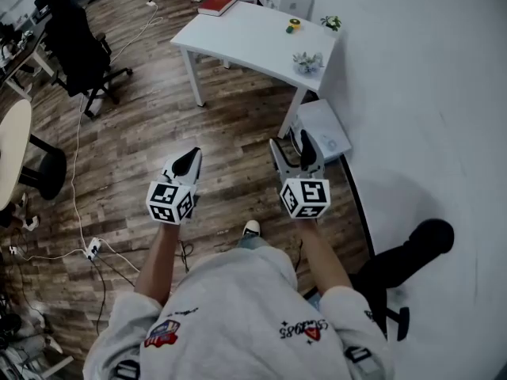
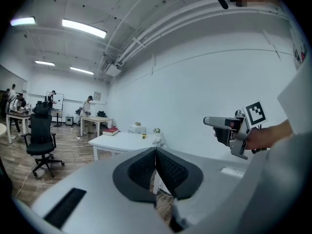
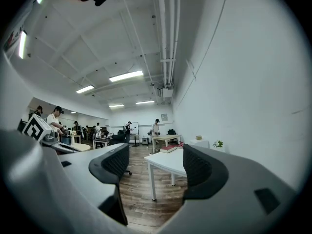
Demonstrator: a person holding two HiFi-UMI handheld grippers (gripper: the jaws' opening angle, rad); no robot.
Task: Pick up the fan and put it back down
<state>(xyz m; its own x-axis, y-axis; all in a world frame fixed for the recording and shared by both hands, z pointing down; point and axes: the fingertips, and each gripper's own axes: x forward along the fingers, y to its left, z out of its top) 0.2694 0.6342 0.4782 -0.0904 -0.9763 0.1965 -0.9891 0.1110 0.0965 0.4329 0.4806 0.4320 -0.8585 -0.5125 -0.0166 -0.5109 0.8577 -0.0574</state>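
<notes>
Fan (image 1: 326,133) seems to be the white boxy thing on the floor beside the table (image 1: 238,38), upper centre. Left gripper (image 1: 188,161) is closed with nothing in it. Right gripper (image 1: 293,143) gapes wide, empty.

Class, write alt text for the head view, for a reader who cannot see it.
Seen from above, a person holds two grippers out over a wooden floor: the left gripper with jaws together, the right gripper with jaws apart and empty. Ahead, a white table with a red book stands beside a white wall.
</notes>
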